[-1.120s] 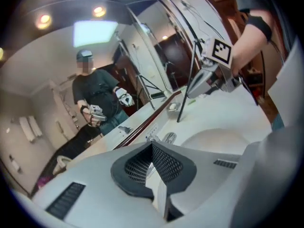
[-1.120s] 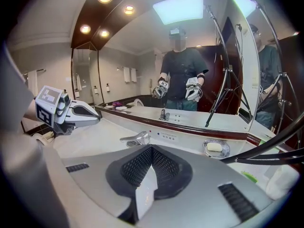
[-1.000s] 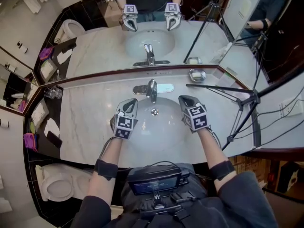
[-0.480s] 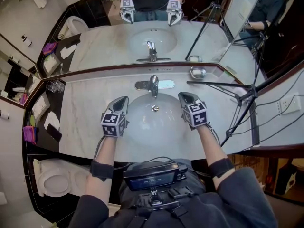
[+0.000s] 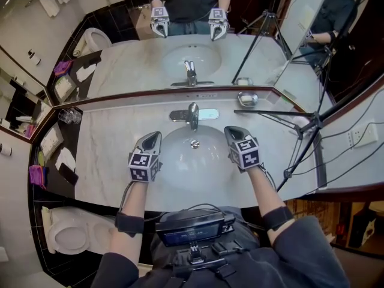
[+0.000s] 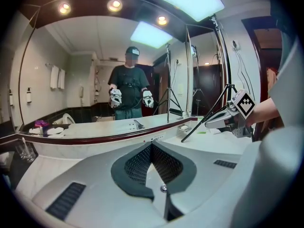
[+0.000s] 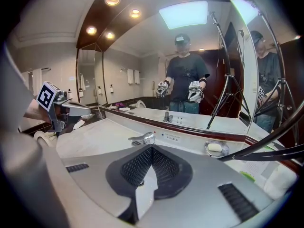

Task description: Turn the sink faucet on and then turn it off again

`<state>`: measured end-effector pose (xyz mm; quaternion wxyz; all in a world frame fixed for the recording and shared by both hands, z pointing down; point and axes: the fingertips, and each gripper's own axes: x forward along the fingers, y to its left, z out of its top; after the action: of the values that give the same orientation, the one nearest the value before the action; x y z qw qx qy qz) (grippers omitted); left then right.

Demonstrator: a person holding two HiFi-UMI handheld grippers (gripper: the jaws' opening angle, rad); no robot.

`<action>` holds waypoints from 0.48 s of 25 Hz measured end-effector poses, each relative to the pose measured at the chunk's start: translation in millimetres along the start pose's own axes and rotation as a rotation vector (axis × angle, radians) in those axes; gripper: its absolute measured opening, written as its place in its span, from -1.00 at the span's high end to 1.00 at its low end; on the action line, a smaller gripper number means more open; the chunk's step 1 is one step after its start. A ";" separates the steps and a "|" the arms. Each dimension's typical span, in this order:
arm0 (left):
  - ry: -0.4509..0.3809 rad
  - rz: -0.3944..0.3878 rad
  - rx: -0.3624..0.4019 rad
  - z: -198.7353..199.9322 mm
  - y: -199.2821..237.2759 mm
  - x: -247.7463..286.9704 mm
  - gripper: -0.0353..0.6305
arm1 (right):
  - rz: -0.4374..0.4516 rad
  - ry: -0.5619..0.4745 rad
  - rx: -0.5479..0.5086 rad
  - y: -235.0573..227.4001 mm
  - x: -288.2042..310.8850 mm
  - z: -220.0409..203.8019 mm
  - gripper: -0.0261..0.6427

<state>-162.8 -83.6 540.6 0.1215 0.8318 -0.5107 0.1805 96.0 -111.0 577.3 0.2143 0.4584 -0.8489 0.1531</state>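
Hovering over the sink basin point(image 5: 180, 170): both grippers, neither touching anything. Bearings are taken from the drain point(image 5: 194, 143) in the head view, with 12 o'clock toward the mirror point(image 5: 120, 59).

**Left gripper** point(image 5: 154, 137): at 9 o'clock, above the basin's left rim. Its own view shows the dark ribbed pads point(image 6: 137, 164) pressed together with nothing between them.

**Right gripper** point(image 5: 230, 129): at 3 o'clock, above the right rim. Its jaws are likewise closed on each other and empty. Its own view looks past the tips toward the faucet.

**Faucet** point(image 5: 192, 114): at 12 o'clock, chrome, standing on the marble counter point(image 5: 108, 155) at the basin's back edge. It is apart from both grippers, roughly midway between them and further back. I cannot cleanly separate lever from spout in these views. No stream shows at the spout.

**Other items:**
- Soap dish point(image 5: 248, 98) at 1 o'clock, near the mirror.
- Tripod point(image 5: 303, 128) at 3 o'clock, beyond the right gripper.
- Drinking glasses point(image 5: 68, 116) at 10 o'clock, well off to the side.

**Step in hand (judgement):** with no water visible and no contact on the handle, this reads as a poised position. It is not an active turn. These frames cannot settle whether the on-off cycle lies ahead or is complete.

**Next move, if the cycle lies ahead (judgement):** one gripper travels toward 12 o'clock to reach the handle. Closed jaws could nudge the lever up. A firmer hold would need them spread first, then closed on the lever.

**Risk:** smooth chrome may let the tips slide off.
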 end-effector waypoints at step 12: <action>-0.005 0.007 0.000 7.6 5.0 12.6 0.89 | 0.017 0.052 -0.565 27.4 23.4 1.6 0.71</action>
<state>-160.8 -99.0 539.1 0.1198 0.8303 -0.5141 0.1789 61.0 -113.8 585.9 0.3540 0.3694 -0.8558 -0.0761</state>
